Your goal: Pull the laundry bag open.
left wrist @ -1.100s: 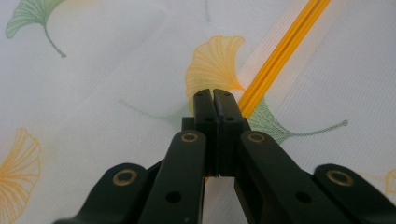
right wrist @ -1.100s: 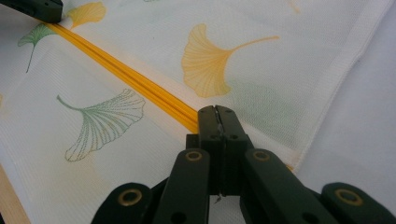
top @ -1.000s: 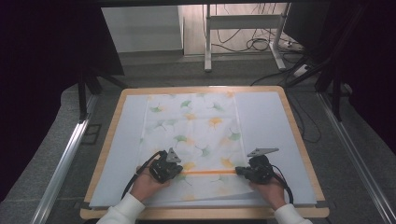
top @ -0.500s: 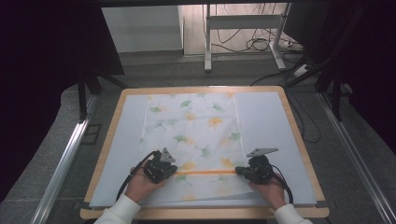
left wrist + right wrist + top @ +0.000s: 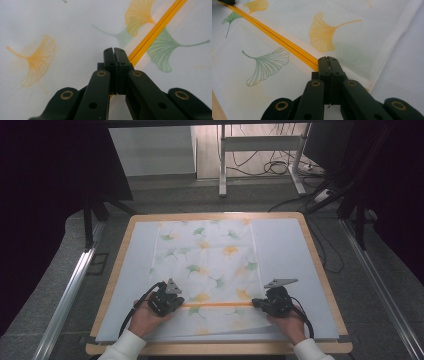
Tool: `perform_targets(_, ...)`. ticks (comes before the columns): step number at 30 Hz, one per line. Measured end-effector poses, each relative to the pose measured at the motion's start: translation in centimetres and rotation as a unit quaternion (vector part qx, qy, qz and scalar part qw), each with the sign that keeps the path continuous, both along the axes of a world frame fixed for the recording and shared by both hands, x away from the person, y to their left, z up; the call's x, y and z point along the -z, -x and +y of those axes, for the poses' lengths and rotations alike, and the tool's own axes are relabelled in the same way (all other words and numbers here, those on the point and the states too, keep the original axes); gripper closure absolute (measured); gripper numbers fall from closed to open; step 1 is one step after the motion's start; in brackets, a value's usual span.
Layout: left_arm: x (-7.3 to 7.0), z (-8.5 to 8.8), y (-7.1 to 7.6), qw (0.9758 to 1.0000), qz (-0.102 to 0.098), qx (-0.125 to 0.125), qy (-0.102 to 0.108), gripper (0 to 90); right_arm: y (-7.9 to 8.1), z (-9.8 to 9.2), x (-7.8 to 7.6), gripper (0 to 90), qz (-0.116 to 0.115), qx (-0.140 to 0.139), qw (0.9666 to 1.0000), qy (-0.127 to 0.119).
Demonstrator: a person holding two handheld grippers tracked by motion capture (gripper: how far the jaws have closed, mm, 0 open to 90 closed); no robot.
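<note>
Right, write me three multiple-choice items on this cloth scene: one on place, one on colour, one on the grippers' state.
1. Where on the cloth does the stripe run?
A. along the far edge
B. across the near part, between the two grippers
C. down the middle, away from the person

2. What colour is the stripe?
A. orange-yellow
B. blue
C. black

3. How do the jaws of the left gripper and the right gripper stand?
A. both wide open
B. one open, one shut
C. both pressed together

Answers: B, the high view shows it spanning from gripper to gripper; A, both gripper views show it orange-yellow; C, each gripper view shows its jaws meeting.
</note>
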State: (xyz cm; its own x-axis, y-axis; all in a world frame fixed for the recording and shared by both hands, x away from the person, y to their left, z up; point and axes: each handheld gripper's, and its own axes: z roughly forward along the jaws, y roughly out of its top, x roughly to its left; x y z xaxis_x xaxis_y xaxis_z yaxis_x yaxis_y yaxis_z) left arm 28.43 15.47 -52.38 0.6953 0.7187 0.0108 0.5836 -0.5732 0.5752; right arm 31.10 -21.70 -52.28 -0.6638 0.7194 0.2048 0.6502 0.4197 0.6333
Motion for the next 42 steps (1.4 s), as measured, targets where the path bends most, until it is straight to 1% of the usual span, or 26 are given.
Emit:
perform_targets(10,0.0,1.2,0.2,0.9999,0.005,-0.011,0.004,90.0,0.0,0.0,0.0,89.4,-0.001,-0.001,1.0,0.001)
perform_targets(20,0.1,2.3,0.4,0.9997,0.005,-0.023,0.004,90.0,0.0,0.0,0.0,89.4,0.0,0.0,1.0,0.0)
perform_targets(24,0.1,2.7,0.6,0.9996,0.003,-0.028,0.0,90.0,0.0,0.0,0.0,89.4,-0.002,-0.002,1.0,0.002)
perform_targets(32,0.1,3.0,0.5,0.9995,0.005,-0.031,-0.001,90.0,0.0,0.0,0.0,89.4,-0.002,-0.003,1.0,0.001)
perform_targets(35,0.1,3.1,0.6,0.9994,0.002,-0.033,-0.007,90.0,0.0,0.0,0.0,89.4,-0.002,-0.003,1.0,0.002)
perform_targets(42,0.1,4.4,0.9,0.9989,0.003,-0.046,-0.005,90.0,0.0,0.0,0.0,89.4,-0.002,-0.003,1.0,0.002)
